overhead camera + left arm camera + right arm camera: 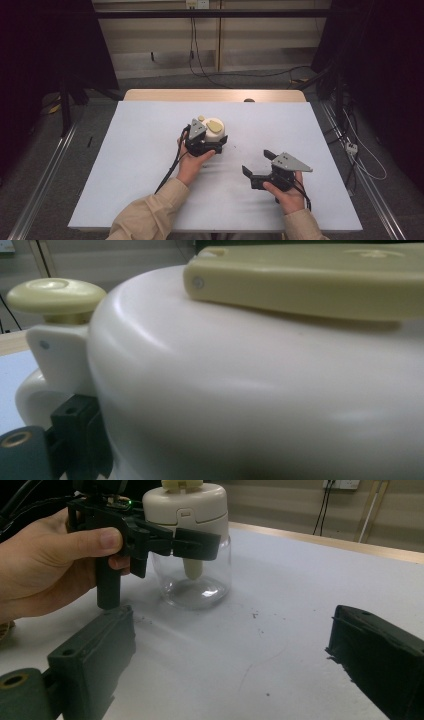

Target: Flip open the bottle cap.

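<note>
Nearest, at five o'clock, the right gripper (257, 165) rests wide open, holding nothing. Beyond, at table centre, the left gripper (192, 542) clasps the clear glass jar with cream plastic lid (192, 535) (slippery, breakable); the lid's rim looks safest to grasp.

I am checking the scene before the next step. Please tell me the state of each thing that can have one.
Jar: upright on the table, lid on, glass body looks empty.
Lid: cream, seated on the jar, yellow handle on top.
Left gripper: fingers set around the jar just under the lid.
Right gripper: open, holding nothing, apart from the jar.
</note>
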The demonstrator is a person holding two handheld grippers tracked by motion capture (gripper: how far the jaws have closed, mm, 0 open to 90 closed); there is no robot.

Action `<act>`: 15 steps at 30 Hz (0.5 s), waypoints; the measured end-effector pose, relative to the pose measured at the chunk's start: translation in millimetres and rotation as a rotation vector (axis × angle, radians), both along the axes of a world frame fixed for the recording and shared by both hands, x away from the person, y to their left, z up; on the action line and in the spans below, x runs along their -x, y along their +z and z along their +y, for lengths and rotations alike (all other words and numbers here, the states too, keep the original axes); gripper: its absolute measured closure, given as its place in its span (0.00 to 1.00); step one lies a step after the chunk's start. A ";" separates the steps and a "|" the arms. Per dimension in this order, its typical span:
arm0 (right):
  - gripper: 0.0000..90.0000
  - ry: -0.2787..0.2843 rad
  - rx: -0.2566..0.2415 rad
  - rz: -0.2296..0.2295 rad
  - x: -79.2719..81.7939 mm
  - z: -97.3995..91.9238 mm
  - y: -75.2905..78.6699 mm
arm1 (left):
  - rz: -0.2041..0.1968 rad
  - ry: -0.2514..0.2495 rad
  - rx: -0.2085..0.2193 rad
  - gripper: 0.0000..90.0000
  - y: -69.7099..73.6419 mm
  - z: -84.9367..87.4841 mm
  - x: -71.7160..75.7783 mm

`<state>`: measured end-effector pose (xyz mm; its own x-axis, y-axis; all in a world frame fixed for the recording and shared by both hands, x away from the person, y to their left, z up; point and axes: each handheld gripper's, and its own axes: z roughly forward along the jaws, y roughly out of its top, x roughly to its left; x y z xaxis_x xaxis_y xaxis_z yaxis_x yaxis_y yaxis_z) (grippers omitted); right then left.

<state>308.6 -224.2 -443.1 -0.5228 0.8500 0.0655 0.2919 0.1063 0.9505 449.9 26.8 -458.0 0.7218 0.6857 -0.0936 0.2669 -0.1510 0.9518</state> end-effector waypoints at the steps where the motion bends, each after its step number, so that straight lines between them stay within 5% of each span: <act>1: 0.05 0.000 -0.004 0.002 -1.3 0.9 0.2 | 0.000 0.000 0.000 0.07 0.0 0.0 -0.1; 15: 0.08 -0.008 -0.029 0.018 -17.6 8.7 7.8 | -0.002 0.001 -0.001 0.07 -0.2 0.1 -0.1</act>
<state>326.2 -215.5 -435.4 -0.5142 0.8519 0.0998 0.3095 0.0758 0.9479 450.0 26.9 -458.2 0.7216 0.6863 -0.0912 0.2651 -0.1522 0.9521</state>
